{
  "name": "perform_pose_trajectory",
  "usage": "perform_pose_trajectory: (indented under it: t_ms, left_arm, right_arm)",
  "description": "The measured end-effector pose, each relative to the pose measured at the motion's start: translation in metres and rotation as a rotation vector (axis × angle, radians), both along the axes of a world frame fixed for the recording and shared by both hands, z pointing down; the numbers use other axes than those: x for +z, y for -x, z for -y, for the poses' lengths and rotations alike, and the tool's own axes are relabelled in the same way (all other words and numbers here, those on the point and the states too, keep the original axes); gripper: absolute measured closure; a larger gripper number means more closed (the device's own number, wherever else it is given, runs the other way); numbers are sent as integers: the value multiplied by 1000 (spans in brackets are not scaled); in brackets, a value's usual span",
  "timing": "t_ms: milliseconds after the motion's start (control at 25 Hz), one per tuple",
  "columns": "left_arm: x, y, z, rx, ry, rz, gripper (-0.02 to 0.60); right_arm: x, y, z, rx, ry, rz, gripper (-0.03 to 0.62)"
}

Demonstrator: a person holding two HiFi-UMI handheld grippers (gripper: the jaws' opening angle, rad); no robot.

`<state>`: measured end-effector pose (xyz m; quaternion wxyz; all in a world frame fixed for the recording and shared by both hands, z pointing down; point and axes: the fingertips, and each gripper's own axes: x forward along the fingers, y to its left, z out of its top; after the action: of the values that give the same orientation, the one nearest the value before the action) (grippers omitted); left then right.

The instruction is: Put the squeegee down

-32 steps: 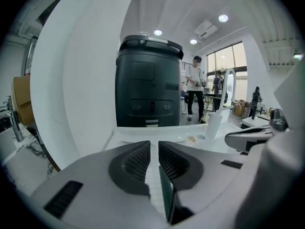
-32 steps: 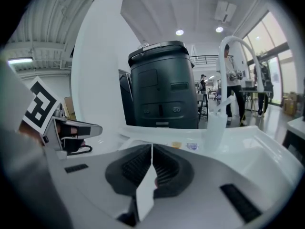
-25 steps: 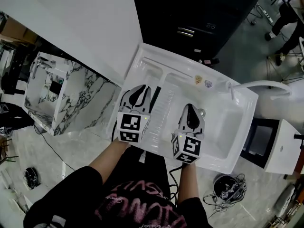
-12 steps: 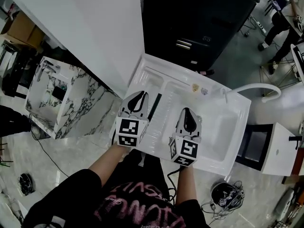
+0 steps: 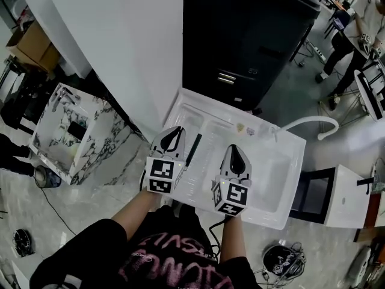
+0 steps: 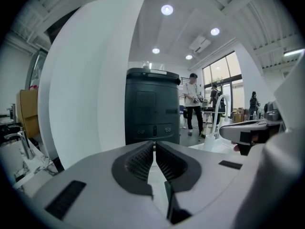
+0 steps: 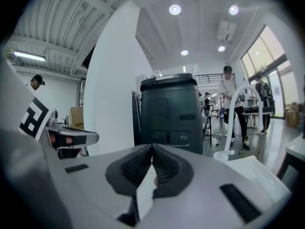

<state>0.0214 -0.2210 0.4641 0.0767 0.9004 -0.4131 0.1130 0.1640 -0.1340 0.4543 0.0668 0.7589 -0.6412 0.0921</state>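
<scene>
The squeegee [image 5: 194, 149], a thin dark strip, lies on the ribbed drainboard of the white sink unit [image 5: 198, 110], free of both grippers. My left gripper [image 5: 171, 138] hovers just left of it, jaws shut with nothing between them [image 6: 155, 145]. My right gripper [image 5: 233, 158] hangs over the middle of the unit, right of the squeegee, also shut and empty [image 7: 152, 148]. Neither gripper view shows the squeegee clearly; both look out level toward the black cabinet.
A tall black cabinet [image 5: 252, 35] stands behind the sink unit. A white curved faucet [image 5: 308, 123] rises at its right end beside the basin [image 5: 274, 167]. A white wall panel [image 5: 120, 41] and a marble-patterned unit [image 5: 72, 131] are at left. People stand far right [image 5: 346, 29].
The head view has pulled back and up, so the sink unit looks smaller. Both grippers have drawn back toward the near edge, still shut. The squeegee stays on the drainboard.
</scene>
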Motion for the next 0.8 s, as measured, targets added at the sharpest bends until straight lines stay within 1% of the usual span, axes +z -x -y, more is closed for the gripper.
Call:
perform_pose_trajectory:
  t_ms: [240, 520, 800]
  left_arm:
    - [-23, 9, -1, -7, -38, -29, 557]
    - [-40, 16, -3, -2, -62, -56, 557]
    - [-61, 14, -6, 16, -116, -77, 557]
  right_arm:
    - [-20, 6, -1, 0, -31, -26, 572]
    - [-39, 12, -6, 7, -67, -49, 572]
    - [-55, 11, -11, 25, -99, -65, 572]
